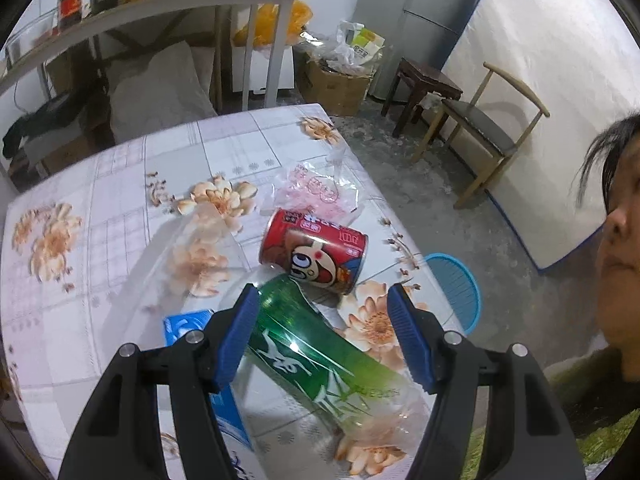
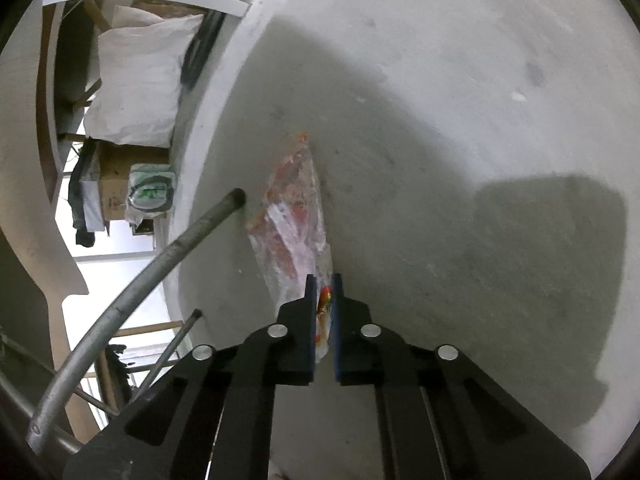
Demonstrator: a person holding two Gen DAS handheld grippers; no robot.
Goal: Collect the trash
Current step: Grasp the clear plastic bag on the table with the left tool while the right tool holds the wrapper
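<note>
right gripper (image 2: 323, 280) pinching clear wrapper (image 2: 294, 216) on the floor | left gripper (image 1: 324, 300) open over green bottle (image 1: 312, 340) on near table (image 1: 120, 200) | risk: thin film could slip out when lifted

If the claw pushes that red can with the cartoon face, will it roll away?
Probably. The red can lies on its side on the smooth tablecloth, so a nudge across its length would likely set it rolling, perhaps toward the near table edge. The green bottle touching it might stop it one way. It looks small and thin-walled, so it is probably light if empty.
</note>
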